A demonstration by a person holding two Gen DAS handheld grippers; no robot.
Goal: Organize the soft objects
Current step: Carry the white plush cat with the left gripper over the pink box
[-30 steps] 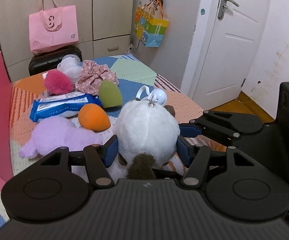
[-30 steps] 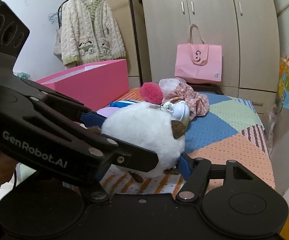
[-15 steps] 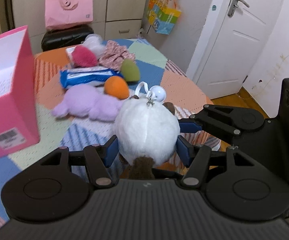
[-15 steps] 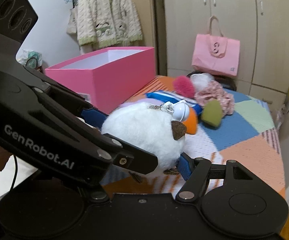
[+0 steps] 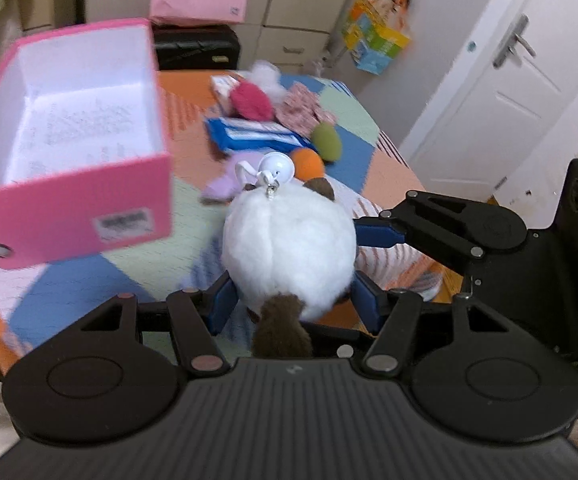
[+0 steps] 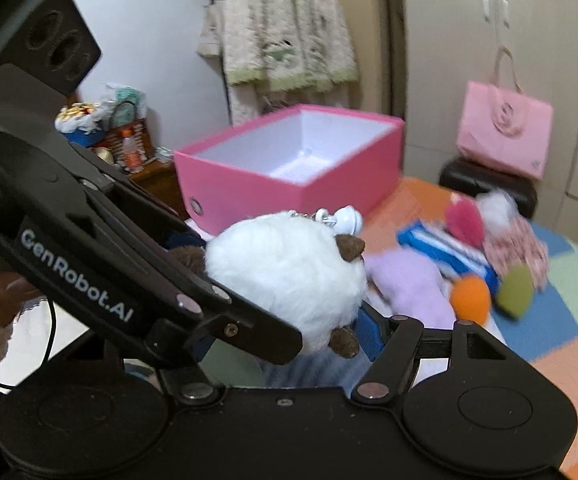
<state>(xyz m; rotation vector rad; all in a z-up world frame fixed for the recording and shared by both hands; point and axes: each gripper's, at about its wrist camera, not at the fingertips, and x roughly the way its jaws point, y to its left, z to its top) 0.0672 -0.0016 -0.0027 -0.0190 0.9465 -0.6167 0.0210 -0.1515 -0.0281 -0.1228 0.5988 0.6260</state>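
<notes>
A white plush ball with brown ears and a white keyring (image 5: 289,248) is held in the air above the bed. My left gripper (image 5: 293,300) is shut on its sides. My right gripper (image 6: 285,344) grips the same plush (image 6: 285,276) from the other side; its blue fingertip (image 5: 377,236) shows in the left wrist view. The open pink box (image 5: 69,128) stands on the bed to the left, white inside. It also shows in the right wrist view (image 6: 289,160). A lilac plush (image 6: 405,288) lies beyond the white one.
On the patchwork bed (image 5: 89,280) lie an orange sponge (image 6: 471,296), a green sponge (image 6: 515,290), a blue wipes pack (image 5: 257,136), a magenta pompom (image 5: 249,100) and a floral scrunchie (image 5: 301,108). A pink bag (image 6: 505,136) sits on a black case. A white door (image 5: 489,100) is at right.
Both grippers have lifted the white plush higher and swung left. The pink box has come into fuller view, its inside now showing. The grip is unchanged.
</notes>
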